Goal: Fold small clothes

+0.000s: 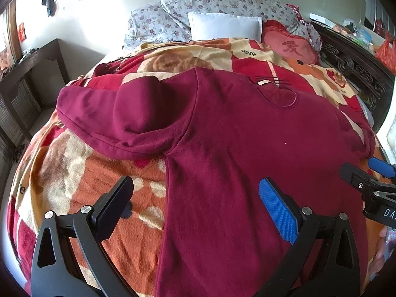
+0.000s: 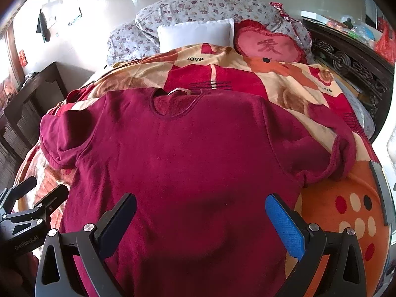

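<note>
I see the maroon shirt (image 2: pixel 188 163) spread flat, front up, on the patterned blanket (image 2: pixel 341 212) covering the bed, collar toward the white pillow (image 2: pixel 195 33). My left hand-held gripper (image 1: pixel 195 212) hovers over the shirt's left side, fingers apart. My right hand-held gripper (image 2: pixel 200 225) hovers above its lower body, fingers apart, gripping nothing.

Bare blanket (image 2: pixel 346 212) lies open on both sides of the maroon shirt (image 2: pixel 188 153). Past its collar, a white pillow (image 2: pixel 195 34) and heart cushion (image 2: pixel 269 44) block the bed's head.
</note>
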`<action>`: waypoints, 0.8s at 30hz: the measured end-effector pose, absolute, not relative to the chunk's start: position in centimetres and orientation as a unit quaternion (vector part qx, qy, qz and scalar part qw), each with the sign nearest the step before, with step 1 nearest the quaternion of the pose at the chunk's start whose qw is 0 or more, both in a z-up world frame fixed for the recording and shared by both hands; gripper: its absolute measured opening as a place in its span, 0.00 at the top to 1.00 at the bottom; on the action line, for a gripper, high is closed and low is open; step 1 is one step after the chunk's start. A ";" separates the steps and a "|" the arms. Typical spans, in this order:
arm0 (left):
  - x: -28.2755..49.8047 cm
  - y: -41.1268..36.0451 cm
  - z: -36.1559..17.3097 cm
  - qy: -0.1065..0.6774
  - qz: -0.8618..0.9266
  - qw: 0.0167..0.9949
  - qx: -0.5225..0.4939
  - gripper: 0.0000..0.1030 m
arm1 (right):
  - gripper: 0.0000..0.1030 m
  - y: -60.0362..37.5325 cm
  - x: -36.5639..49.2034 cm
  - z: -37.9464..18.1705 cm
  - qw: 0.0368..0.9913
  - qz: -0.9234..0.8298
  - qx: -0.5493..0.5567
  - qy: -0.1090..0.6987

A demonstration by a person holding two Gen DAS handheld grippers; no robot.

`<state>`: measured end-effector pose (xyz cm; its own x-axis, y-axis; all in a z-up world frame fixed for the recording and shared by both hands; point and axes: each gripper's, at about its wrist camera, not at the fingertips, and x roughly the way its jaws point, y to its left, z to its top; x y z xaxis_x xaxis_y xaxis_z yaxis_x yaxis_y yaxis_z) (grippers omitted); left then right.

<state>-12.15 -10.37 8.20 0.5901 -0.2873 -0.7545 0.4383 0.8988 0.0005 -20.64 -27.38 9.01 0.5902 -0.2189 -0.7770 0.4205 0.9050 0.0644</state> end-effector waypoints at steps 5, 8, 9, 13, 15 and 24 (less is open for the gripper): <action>-11.8 -10.4 8.1 0.405 -0.204 0.887 0.092 0.01 | 0.00 -27.4 -20.2 8.9 0.882 -0.180 0.123 0.417; -11.4 -10.5 7.9 0.406 -0.202 0.887 0.091 0.01 | 0.00 -27.3 -19.8 8.7 0.882 -0.179 0.124 0.419; -11.3 -10.4 7.9 0.406 -0.201 0.887 0.091 0.01 | 0.00 -27.3 -19.6 8.6 0.881 -0.178 0.123 0.420; -10.7 -10.2 7.7 0.407 -0.197 0.888 0.090 0.01 | 0.00 -27.1 -18.8 8.3 0.880 -0.176 0.122 0.424; -10.4 -10.1 7.6 0.408 -0.195 0.888 0.088 0.01 | 0.00 -27.0 -18.4 8.2 0.880 -0.175 0.123 0.424; -8.9 -9.5 7.4 0.409 -0.181 0.890 0.082 0.01 | 0.00 -26.3 -15.9 7.6 0.879 -0.168 0.119 0.431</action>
